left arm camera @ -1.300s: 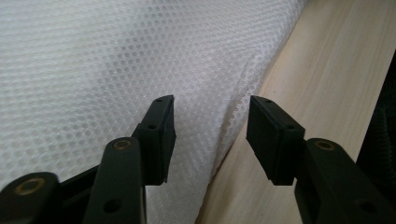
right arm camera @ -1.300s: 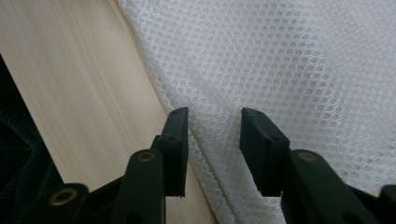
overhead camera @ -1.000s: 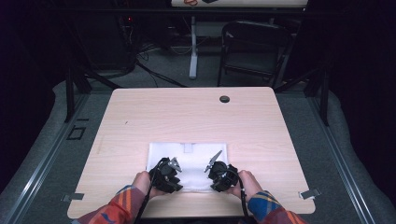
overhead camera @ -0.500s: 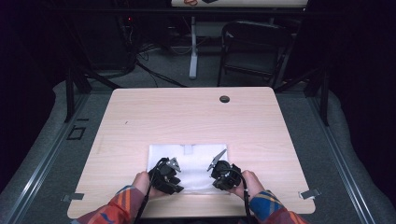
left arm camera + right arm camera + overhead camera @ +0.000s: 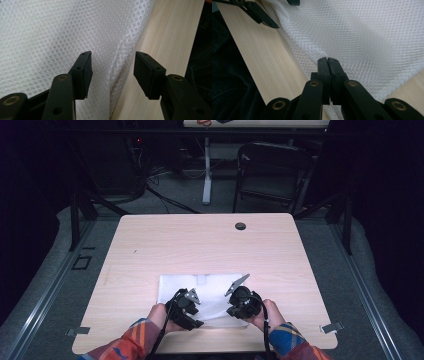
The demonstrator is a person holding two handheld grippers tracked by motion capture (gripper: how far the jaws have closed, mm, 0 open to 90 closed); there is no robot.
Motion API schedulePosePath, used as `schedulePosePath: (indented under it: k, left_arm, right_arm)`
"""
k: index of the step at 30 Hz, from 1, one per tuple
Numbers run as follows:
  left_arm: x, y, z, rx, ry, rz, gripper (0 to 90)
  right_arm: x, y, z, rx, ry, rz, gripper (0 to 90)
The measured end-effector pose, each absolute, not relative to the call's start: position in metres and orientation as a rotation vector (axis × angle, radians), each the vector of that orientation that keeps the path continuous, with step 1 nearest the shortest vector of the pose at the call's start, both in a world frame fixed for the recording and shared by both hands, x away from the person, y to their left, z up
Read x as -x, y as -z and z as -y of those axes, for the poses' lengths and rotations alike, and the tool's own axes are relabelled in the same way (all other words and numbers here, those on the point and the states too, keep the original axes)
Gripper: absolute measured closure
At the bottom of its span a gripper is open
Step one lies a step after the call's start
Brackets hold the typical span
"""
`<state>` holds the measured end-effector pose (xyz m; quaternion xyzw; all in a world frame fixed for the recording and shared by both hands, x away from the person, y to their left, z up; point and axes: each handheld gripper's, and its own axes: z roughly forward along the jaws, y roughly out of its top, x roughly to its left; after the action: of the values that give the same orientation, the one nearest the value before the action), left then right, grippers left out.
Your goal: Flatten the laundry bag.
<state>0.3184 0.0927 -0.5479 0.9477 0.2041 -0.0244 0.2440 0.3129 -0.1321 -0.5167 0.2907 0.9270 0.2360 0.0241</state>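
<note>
A white mesh cloth [image 5: 207, 287] lies flat on the wooden table [image 5: 200, 245] near its front edge. My left gripper [image 5: 188, 307] is at the cloth's near left part and my right gripper [image 5: 239, 302] at its near right part. In the left gripper view the jaws stand open [image 5: 112, 65] astride the hemmed edge of the cloth [image 5: 50, 32], one pad over mesh and one over bare wood. In the right gripper view the jaws are shut [image 5: 328, 61] on a pinched fold at the edge of the cloth [image 5: 367, 32], which rises slightly there.
A small dark round grommet [image 5: 240, 226] sits in the table's far right part. A dark chair [image 5: 272, 170] and a white table leg [image 5: 206, 175] stand beyond the far edge. The left gripper's jaws [image 5: 262, 15] show at the top left of the right gripper view.
My right gripper has shifted slightly to the right along the cloth's near edge. The left gripper has barely moved.
</note>
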Motion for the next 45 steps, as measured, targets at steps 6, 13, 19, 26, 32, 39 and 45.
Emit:
schedulePosePath:
  k: [6, 13, 19, 26, 32, 39, 45]
  left_arm:
    - [-0.321, 0.55, -0.091, -2.593, 0.051, -0.56, 62.5]
    - [-0.322, 0.552, -0.088, -2.583, 0.037, -0.556, 83.0]
    - [-0.323, 0.55, -0.089, -2.558, 0.047, -0.585, 86.4]
    - [-0.324, 0.548, -0.09, -2.543, 0.04, -0.597, 86.7]
    - [-0.326, 0.546, -0.092, -2.534, 0.04, -0.613, 86.9]
    - [-0.327, 0.545, -0.092, -2.54, 0.037, -0.632, 86.8]
    - [-0.329, 0.545, -0.093, -2.529, 0.036, -0.648, 86.8]
  right_arm:
    - [-0.313, 0.515, 0.133, -0.914, -0.762, -2.862, 89.6]
    - [-0.312, 0.515, 0.133, -0.919, -0.764, -2.859, 89.0]
    - [-0.31, 0.511, 0.137, -0.915, -0.753, -2.859, 85.9]
    - [-0.301, 0.501, 0.143, -0.921, -0.793, -2.822, 81.5]
    - [-0.296, 0.493, 0.145, -0.897, -0.832, -2.794, 79.5]
    - [-0.291, 0.485, 0.143, -0.895, -0.879, -2.775, 78.2]
    - [-0.284, 0.481, 0.133, -0.819, -0.888, -2.8, 78.9]
